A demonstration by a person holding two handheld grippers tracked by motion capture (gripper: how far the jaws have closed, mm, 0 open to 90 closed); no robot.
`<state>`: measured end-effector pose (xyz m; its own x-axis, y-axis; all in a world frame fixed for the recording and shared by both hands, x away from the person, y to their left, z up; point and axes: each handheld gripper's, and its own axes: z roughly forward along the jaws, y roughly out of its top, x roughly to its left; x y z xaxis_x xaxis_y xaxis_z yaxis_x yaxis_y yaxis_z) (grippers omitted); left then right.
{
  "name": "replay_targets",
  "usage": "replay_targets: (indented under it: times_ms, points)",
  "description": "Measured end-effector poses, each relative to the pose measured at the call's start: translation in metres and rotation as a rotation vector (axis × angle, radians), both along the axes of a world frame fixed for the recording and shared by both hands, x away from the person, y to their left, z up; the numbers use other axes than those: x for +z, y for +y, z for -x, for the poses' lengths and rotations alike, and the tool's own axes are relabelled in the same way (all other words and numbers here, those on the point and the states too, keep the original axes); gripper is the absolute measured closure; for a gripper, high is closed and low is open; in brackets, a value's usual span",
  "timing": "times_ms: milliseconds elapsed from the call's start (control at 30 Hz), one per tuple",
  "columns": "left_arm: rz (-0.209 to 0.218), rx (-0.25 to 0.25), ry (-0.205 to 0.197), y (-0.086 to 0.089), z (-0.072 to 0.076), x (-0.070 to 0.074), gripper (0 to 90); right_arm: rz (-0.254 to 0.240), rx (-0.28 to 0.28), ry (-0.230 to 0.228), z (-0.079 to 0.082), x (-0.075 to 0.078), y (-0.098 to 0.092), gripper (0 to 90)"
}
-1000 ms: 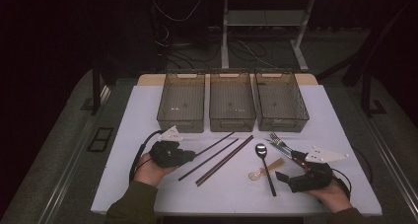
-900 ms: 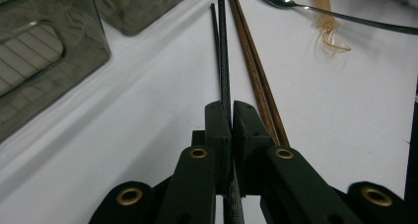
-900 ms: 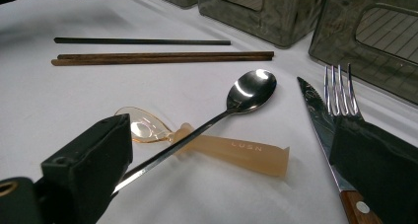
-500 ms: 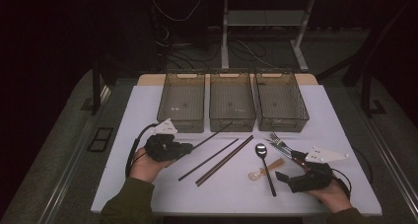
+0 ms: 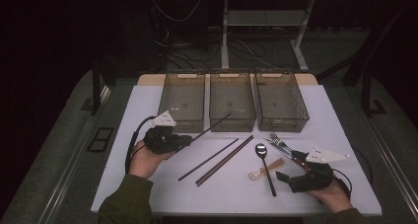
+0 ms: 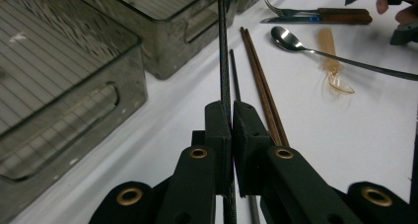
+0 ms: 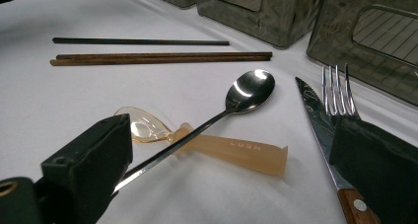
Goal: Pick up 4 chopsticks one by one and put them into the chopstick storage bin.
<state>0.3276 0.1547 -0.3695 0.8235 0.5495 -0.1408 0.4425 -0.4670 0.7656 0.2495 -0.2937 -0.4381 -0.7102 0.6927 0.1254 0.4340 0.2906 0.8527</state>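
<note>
1. Nearest, at the front right of the white bench (image 5: 148, 184): right tool (image 5: 296, 177) in a hand, low over the bench, black jaws standing well apart in the right gripper view, nothing clamped between them.
2. Just ahead of that tool: steel spoon (image 7: 249, 93), handle running back toward the left jaw and crossing over an amber plastic spoon (image 7: 231, 150); raised lettering on the amber handle, reading "LUSN".
3. Beside these, on the right: knife (image 7: 320, 125) and fork (image 7: 337, 88) lying side by side, wooden handle partly hidden behind the right jaw.
4. At the front left: left tool (image 5: 185, 141) in the other hand, jaws brought together and clamped on a black chopstick (image 6: 224, 61).
5. Held black chopstick: lifted off the bench, slanting up and away from the jaws, far tip reaching over the near rim of the middle bin (image 5: 231, 103) in the high view.
6. Mid-bench, flat: second black chopstick (image 5: 209, 159), and just beside it a pair of brown chopsticks (image 5: 224, 161) lying together, touching along their length.
7. Farthest: three smoked, see-through bins in a row along the back edge, left bin (image 5: 182, 98), middle bin, right bin (image 5: 281, 98), ribbed floors, cut-out handles in the near walls; no label readable on any.
</note>
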Motion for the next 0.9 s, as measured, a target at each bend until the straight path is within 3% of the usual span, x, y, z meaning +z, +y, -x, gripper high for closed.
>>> replay_targets:
  times_ms: [333,900]
  points:
    - [0.024,0.037,-0.006,0.003,-0.018,0.010,85.6,-0.008,-0.005,0.002,-0.001,0.000,-0.001,2.9]
    - [0.001,0.114,-0.029,0.004,-0.053,0.030,85.6,-0.021,-0.015,-0.002,0.001,0.002,-0.003,2.9]
